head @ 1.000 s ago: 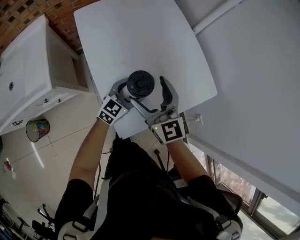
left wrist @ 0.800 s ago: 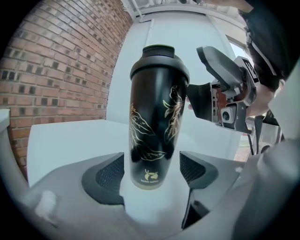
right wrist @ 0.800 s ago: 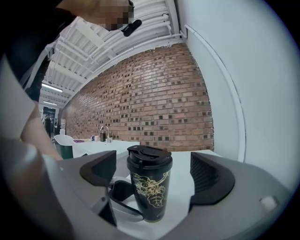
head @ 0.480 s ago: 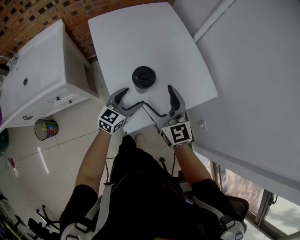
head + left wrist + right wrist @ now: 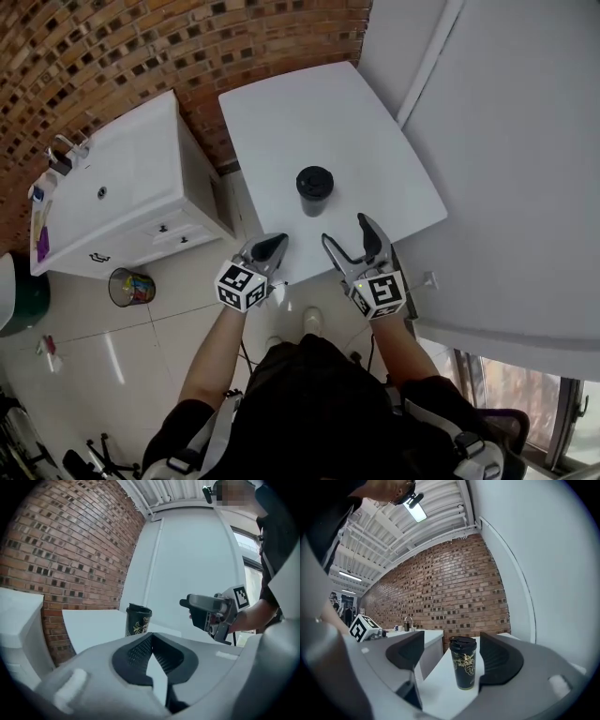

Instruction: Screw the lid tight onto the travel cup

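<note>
The travel cup, black with a gold pattern and its black lid on top, stands upright and alone on the white table. Both grippers hang off the table's near edge, well apart from the cup. My left gripper is shut with nothing in it; its pads meet. My right gripper is open, its jaws have just been closing, and nothing is between them. The cup shows far beyond the right gripper. In the left gripper view the cup stands ahead and the right gripper to its right.
A white cabinet with a sink and tap stands left of the table, against a brick wall. A small bin sits on the tiled floor. A white wall with a pipe runs along the table's right side.
Both grippers have drawn back from around the cup to beyond the table's near edge. The left jaws have gone from open to shut; the right jaws stand narrower.
</note>
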{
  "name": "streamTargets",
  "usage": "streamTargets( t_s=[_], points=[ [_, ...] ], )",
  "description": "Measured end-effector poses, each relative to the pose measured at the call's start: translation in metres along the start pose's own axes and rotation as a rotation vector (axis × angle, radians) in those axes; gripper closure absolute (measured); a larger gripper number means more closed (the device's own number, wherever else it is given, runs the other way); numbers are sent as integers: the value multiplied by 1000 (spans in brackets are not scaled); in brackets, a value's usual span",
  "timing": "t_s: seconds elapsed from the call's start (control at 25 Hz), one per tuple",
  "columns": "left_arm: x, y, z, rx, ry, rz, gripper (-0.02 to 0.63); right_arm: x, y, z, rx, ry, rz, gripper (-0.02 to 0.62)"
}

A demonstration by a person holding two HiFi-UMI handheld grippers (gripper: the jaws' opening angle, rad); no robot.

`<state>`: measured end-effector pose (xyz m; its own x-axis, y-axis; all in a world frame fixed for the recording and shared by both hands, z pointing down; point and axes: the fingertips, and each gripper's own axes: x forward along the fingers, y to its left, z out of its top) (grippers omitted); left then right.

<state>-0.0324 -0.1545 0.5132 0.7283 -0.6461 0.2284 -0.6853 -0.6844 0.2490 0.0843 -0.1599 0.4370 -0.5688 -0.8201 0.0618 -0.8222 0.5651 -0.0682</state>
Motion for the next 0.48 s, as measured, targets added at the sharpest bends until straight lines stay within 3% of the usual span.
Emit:
streamTargets(
  t_s=[0.12,0.28,0.48],
  points=[
    [-19,2,6,19,-21,3,604,4,11,2,-3,-18,-15,244],
    [-55,4,15,-16,-79,9,604,1,39,4,9,-29,-12,288],
    [-101,-3,32,22,-96,-32,604,0,96,15,-34,-44,55,393]
  ],
)
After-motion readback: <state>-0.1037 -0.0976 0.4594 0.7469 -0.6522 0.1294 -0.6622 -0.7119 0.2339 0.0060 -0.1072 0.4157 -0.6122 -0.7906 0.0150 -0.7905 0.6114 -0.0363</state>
